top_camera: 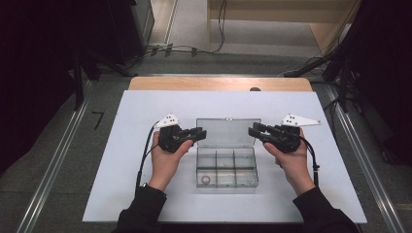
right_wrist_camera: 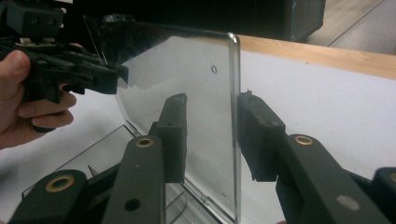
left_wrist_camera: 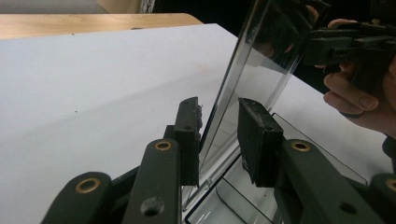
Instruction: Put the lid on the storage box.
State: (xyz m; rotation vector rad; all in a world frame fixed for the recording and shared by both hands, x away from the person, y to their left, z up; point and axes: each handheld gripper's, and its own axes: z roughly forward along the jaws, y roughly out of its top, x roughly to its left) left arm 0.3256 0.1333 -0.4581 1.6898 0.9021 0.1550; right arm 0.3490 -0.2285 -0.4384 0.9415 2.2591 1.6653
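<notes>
**Lid raised, box open, tongs loosely astride**

While the tabletop (top_camera: 145, 145) carries the clear compartment box (top_camera: 226, 167) near its middle, its lid (top_camera: 227, 132) stands upright. Left tongs (top_camera: 197, 134) and right tongs (top_camera: 256, 131) straddle its side edges, pads apart; whether it closes next is unclear.

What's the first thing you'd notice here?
A clear plastic box sits mid-table on the white sheet, its see-through lid standing up open. The left gripper and right gripper straddle the lid's side edges with their jaws. A small ring lies in the box's near-left compartment.
</notes>
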